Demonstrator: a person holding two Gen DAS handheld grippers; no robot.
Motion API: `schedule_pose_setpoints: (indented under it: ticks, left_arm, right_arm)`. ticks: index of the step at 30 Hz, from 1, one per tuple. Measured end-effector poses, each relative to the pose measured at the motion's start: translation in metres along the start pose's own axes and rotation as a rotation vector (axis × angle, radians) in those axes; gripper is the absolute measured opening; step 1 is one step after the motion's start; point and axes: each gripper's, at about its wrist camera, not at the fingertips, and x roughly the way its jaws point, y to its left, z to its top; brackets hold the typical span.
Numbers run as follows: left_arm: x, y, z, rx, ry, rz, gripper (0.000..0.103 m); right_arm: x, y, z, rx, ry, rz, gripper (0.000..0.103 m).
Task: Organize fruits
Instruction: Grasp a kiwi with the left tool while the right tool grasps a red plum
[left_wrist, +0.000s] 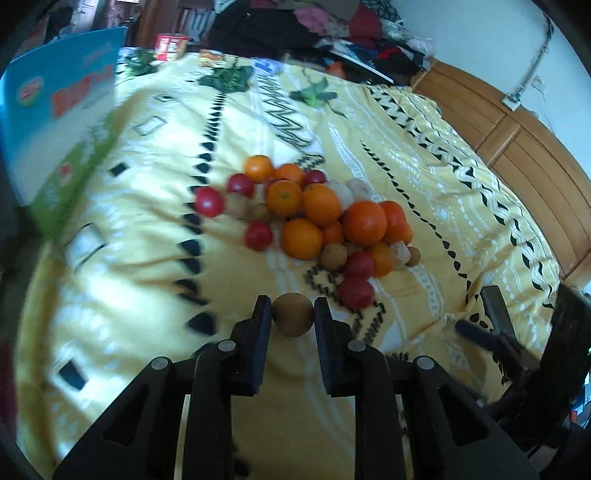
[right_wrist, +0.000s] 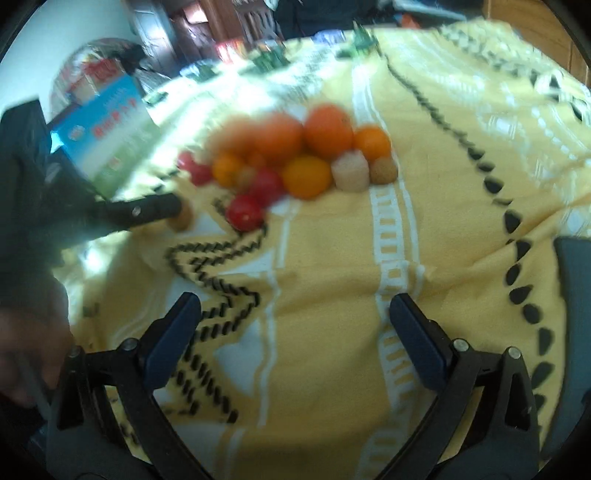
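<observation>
Now left tongs (left_wrist: 292, 314) clamped on brown round fruit (left_wrist: 293, 314); right tongs (right_wrist: 295, 317) spread wide, empty.

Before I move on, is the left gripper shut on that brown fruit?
Shut: the left gripper has both pads pressed against the small brown fruit, apart from the pile.

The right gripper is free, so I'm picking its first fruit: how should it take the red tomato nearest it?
Grip the red tomato across its round middle, coming from the near, open blanket side; other fruit crowd it behind. The right gripper stands open.
</observation>
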Motion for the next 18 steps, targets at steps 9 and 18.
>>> schedule_pose_setpoints:
  ticks: [9,18]
  left_arm:
    - [-0.033,0.012,0.0,-0.022,-0.061,0.004,0.023]
    - [-0.045,0.009,0.001,-0.026,-0.068,-0.004,0.023]
  right_arm:
    - [0.037,0.025,0.048,-0.095,0.079,0.156,0.051]
    - [0.068,0.029,0.046,-0.108,0.143,0.079,0.039]
